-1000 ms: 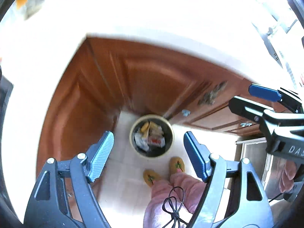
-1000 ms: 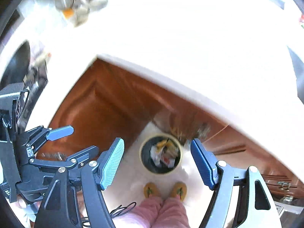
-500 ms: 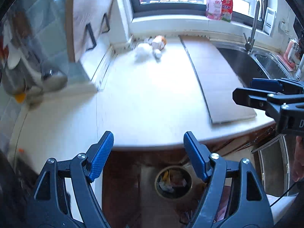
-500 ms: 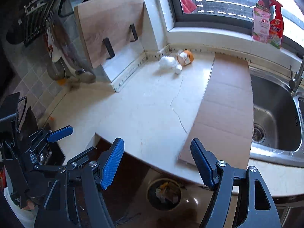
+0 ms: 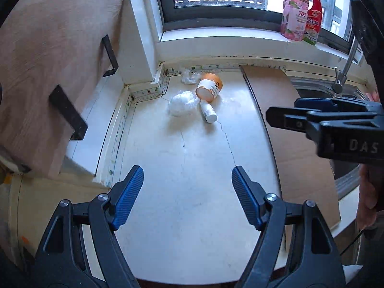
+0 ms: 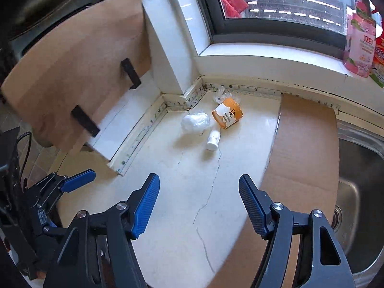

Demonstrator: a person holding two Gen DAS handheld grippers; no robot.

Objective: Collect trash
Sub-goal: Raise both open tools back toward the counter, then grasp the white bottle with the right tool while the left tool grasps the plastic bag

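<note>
Trash lies in the far corner of the white counter (image 5: 187, 192): an orange paper cup (image 5: 209, 87) on its side, a crumpled white plastic wad (image 5: 180, 102), a small white bottle (image 5: 208, 111) and a clear wrapper (image 5: 188, 75). They also show in the right wrist view: the cup (image 6: 228, 116), the wad (image 6: 195, 122), the bottle (image 6: 213, 140). My left gripper (image 5: 187, 196) is open and empty, well short of the trash. My right gripper (image 6: 199, 204) is open and empty too, and appears at the right of the left wrist view (image 5: 336, 124).
A cardboard sheet (image 6: 304, 158) lies on the counter beside a steel sink (image 6: 357, 180) with a tap (image 5: 343, 72). A wooden board (image 6: 72, 72) leans at the left. Two cleaner bottles (image 5: 300, 12) stand on the window sill.
Both grippers have swung up from looking down at the floor bin to facing the counter, then moved closer to the trash in the corner. Both stay open.
</note>
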